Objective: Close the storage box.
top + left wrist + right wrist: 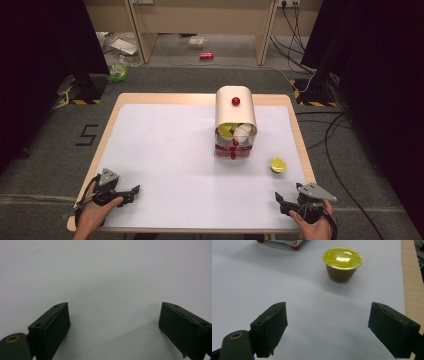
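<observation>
A cream bread-bin-style box (235,117) with a red knob (235,101) stands right of the table's centre, its front open on yellow and white items inside. One coffee capsule (278,165) with a yellow foil lid stands alone to its right, seen closer as capsule (342,264) ahead of my right gripper (328,328), whose jaws are wide apart and empty. That right gripper (281,199) rests at the front right corner. At the front left, my left gripper (131,190) is open too, and the left gripper (113,323) has bare white table between its jaws.
The white table top (165,150) has a wooden rim. Beyond the far edge are a wooden shelf unit, a red can (206,56) on the floor, litter and cables. Black stands flank the table on both sides.
</observation>
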